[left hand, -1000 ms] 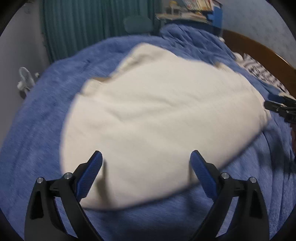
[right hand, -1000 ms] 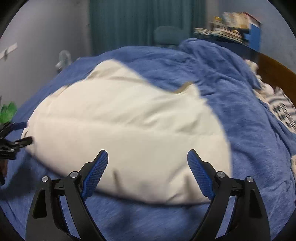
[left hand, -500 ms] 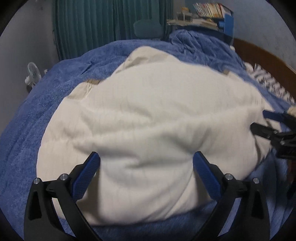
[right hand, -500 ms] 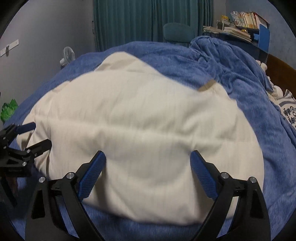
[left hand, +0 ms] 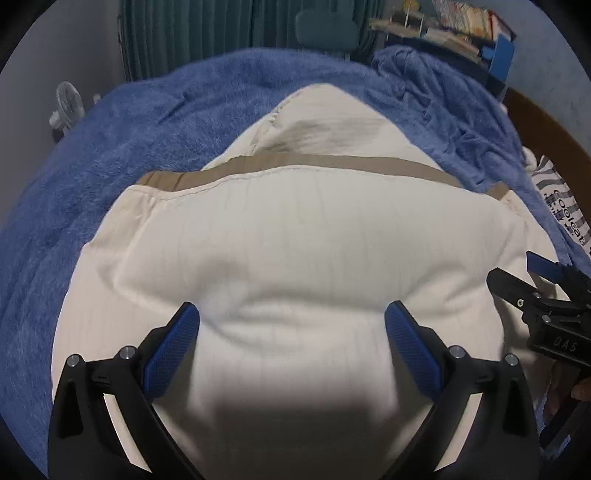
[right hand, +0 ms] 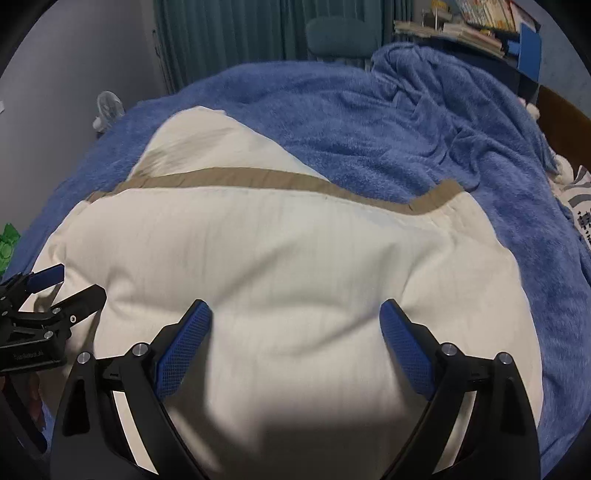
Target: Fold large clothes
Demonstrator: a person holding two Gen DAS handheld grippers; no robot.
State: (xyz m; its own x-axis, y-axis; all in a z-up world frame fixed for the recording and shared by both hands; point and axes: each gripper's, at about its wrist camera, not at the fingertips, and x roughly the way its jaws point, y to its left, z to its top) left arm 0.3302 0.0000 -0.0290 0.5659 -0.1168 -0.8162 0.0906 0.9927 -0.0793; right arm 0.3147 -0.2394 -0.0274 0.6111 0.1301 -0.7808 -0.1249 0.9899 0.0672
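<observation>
In the left wrist view, the left gripper (left hand: 291,314) has its jaws spread wide with nothing between them, its blue pads (left hand: 173,347) poised over the near part of a cream garment (left hand: 295,240). The garment lies spread on a blue blanket (left hand: 110,147) that covers the bed, and a tan band (left hand: 314,162) runs across it at the far edge of the upper layer, with more cream cloth showing beyond the band. At the right edge of this view the right gripper (left hand: 517,273) reaches in over the garment's side, its jaws apart. Behind the bed are a teal curtain (left hand: 203,29), a chair (left hand: 328,27) and a shelf of books (left hand: 461,22); a small fan (left hand: 68,107) stands at the left. In the right wrist view, the right gripper (right hand: 295,317) is likewise released, jaws wide and holding nothing, its pads (right hand: 406,354) above the near part of the garment (right hand: 277,258). The tan band (right hand: 258,179) crosses the cloth and turns up at its right end. The blanket (right hand: 406,129) lies bunched toward the far right. The left gripper (right hand: 70,284) enters at the left edge beside the garment's side, jaws parted. The curtain (right hand: 229,33) and chair (right hand: 343,35) stand behind.
</observation>
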